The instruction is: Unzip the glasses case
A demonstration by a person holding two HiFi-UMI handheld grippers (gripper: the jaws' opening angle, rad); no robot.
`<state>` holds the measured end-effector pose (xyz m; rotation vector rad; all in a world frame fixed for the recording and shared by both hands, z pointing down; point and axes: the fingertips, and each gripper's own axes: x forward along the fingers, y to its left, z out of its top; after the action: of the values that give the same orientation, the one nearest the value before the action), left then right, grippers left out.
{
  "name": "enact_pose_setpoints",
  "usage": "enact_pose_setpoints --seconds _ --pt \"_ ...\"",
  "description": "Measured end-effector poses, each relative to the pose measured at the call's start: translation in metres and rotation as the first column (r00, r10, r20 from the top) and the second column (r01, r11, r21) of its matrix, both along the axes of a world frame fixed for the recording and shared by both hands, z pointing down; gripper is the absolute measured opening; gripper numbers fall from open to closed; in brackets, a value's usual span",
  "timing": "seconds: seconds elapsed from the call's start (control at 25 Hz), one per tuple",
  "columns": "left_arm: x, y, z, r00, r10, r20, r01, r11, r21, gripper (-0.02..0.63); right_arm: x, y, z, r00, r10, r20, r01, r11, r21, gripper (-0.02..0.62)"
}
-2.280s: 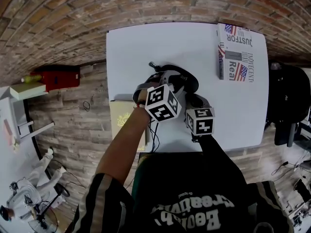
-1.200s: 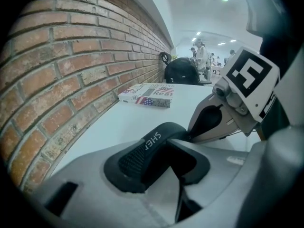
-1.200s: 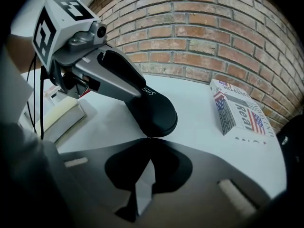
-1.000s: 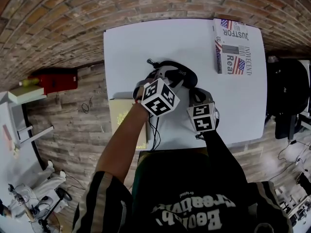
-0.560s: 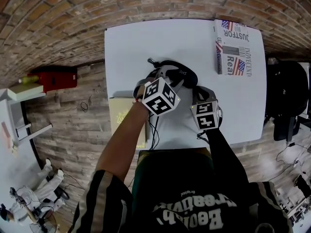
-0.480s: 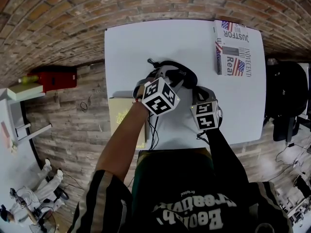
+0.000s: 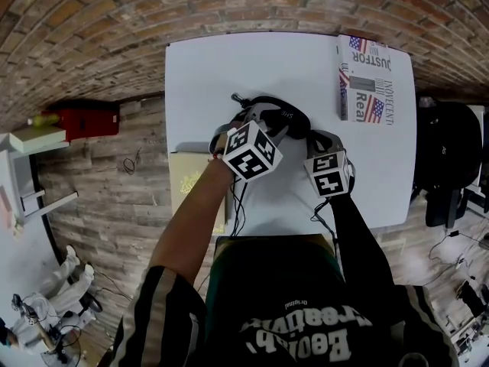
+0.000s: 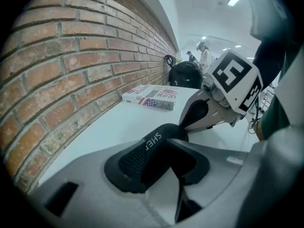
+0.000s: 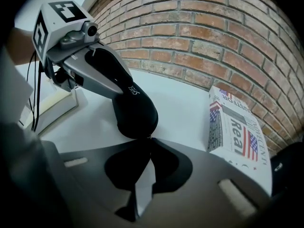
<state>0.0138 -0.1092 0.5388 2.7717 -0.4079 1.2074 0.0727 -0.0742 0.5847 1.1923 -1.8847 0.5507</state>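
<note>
Left tongs [image 8: 164, 167] clamp the glasses case [image 8: 167, 133]; right tongs [image 9: 148, 148], pinched shut at its end, seemingly hold the zip; unzipping looks barely begun.

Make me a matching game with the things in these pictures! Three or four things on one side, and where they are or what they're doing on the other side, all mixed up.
1 glasses case
2 book
3 red box
4 right tongs

a on the floor
b shut, tips at the case's end
c on the table near the brick wall
d gripped by the left tongs

Pairs: 1-d, 2-c, 3-a, 4-b
</note>
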Motion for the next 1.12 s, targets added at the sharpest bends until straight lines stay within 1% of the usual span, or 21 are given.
enact_pose_setpoints --seconds 0.08,0.2,0.28,0.32,0.36,0.4,0.48,0.52,0.6,0.68,0.8,0.92,1.0,1.12 --pt "0.0 0.0 0.0 1.0 -0.003 0.001 0.003 1.0 0.003 0.13 0.001 -0.004 0.001 0.998 -0.055 -0.029 0.055 0.998 0.0 0.015" --pt "0.001 -0.001 0.0 1.0 -0.012 -0.013 0.012 1.0 0.003 0.13 -0.001 -0.005 0.0 0.982 -0.184 -0.042 0.184 0.983 -0.003 0.015" --pt "0.0 -0.003 -0.002 0.997 -0.056 -0.052 0.055 0.998 -0.015 0.129 -0.002 -0.004 -0.004 0.966 -0.251 -0.054 0.252 0.968 0.006 0.015" --pt "-0.002 -0.005 -0.005 0.992 -0.101 -0.074 0.098 0.995 -0.032 0.115 -0.001 -0.003 -0.006 0.963 -0.262 -0.058 0.263 0.965 0.011 0.014" --pt "-0.005 -0.007 -0.008 0.984 -0.155 -0.092 0.151 0.987 -0.053 0.08 0.0 -0.003 -0.009 0.966 -0.252 -0.055 0.254 0.967 0.016 0.014" --pt "-0.008 -0.007 -0.014 0.971 -0.211 -0.11 0.204 0.976 -0.073 0.058 0.002 -0.002 -0.011 0.973 -0.226 -0.045 0.227 0.974 0.019 0.014" --pt "-0.012 -0.001 -0.026 0.939 -0.306 -0.158 0.291 0.95 -0.115 0.072 0.007 0.005 -0.012 0.988 -0.15 -0.017 0.15 0.989 -0.001 0.014" --pt "-0.012 0.005 -0.031 0.922 -0.342 -0.182 0.32 0.937 -0.142 0.083 0.008 0.012 -0.01 0.993 -0.118 0.001 0.118 0.993 -0.023 0.014" --pt "-0.012 0.019 -0.032 0.895 -0.395 -0.206 0.359 0.913 -0.191 0.094 0.0 0.031 -0.007 0.995 -0.088 0.05 0.092 0.993 -0.073 0.014" --pt "-0.014 0.034 -0.024 0.879 -0.433 -0.198 0.387 0.892 -0.234 0.103 -0.018 0.052 -0.005 0.988 -0.111 0.103 0.122 0.987 -0.109 0.014" --pt "-0.019 0.048 -0.015 0.866 -0.469 -0.172 0.419 0.87 -0.26 0.109 -0.047 0.079 -0.003 0.965 -0.217 0.15 0.235 0.965 -0.119 0.015" --pt "-0.027 0.051 -0.014 0.854 -0.496 -0.155 0.452 0.857 -0.248 0.11 -0.079 0.092 -0.008 0.923 -0.33 0.196 0.35 0.933 -0.079 0.015" --pt "-0.032 0.051 -0.016 0.847 -0.512 -0.146 0.473 0.849 -0.233 0.113 -0.095 0.093 -0.014 0.901 -0.379 0.213 0.397 0.916 -0.05 0.015" --pt "-0.04 0.05 -0.012 0.845 -0.524 -0.107 0.497 0.844 -0.201 0.124 -0.103 0.091 -0.012 0.898 -0.395 0.193 0.412 0.91 -0.054 0.015"
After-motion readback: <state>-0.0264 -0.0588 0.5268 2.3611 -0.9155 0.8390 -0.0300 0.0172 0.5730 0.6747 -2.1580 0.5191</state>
